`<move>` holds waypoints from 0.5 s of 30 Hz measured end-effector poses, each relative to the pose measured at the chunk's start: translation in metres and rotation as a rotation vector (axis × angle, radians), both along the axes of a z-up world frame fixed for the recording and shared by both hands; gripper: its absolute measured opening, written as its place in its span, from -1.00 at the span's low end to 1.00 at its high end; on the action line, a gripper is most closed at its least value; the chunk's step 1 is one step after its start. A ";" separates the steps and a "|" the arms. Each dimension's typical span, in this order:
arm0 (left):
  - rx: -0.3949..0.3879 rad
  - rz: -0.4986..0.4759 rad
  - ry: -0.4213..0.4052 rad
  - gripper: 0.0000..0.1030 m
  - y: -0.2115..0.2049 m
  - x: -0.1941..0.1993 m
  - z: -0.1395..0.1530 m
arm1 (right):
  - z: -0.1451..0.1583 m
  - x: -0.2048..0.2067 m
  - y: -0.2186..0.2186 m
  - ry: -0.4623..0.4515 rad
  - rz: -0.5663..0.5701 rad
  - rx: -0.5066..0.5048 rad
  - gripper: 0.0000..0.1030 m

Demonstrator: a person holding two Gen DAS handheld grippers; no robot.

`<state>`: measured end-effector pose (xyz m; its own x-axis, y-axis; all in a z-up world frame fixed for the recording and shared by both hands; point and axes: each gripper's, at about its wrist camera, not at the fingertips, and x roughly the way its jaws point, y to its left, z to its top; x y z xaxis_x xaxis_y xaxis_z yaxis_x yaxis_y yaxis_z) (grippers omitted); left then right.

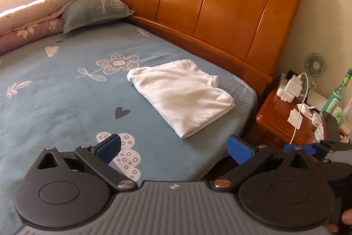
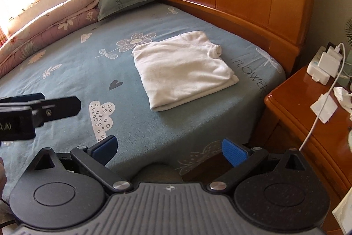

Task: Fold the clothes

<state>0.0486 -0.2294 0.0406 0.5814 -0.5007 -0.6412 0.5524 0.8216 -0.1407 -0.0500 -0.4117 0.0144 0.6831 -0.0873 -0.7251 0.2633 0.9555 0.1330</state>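
Lying folded: white shirt (image 2: 182, 72) | sheet (image 2: 66, 72) reads "FLOWER" | both grippers' jaws apart, empty

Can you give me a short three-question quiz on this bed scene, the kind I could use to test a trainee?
1. True or false: the white garment lies folded on the blue sheet, with neither gripper touching it.
2. Which side of the bed is the wooden nightstand on, as seen in the right wrist view? A) left B) right C) not visible
3. Fill in: the left gripper and the right gripper both have their jaws ____.

Key
1. True.
2. B.
3. Open; nothing sits between the blue pads of either.
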 end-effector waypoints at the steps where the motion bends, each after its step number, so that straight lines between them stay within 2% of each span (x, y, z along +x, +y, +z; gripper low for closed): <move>1: 0.008 0.003 0.005 0.99 -0.003 -0.002 0.000 | 0.001 -0.001 0.001 0.000 -0.001 -0.007 1.00; 7: 0.022 0.005 0.034 0.99 -0.004 -0.006 -0.003 | 0.007 -0.007 0.007 -0.008 0.005 -0.053 1.00; 15: 0.053 0.011 0.042 0.99 -0.007 -0.010 -0.007 | 0.008 -0.008 0.009 -0.003 0.009 -0.063 1.00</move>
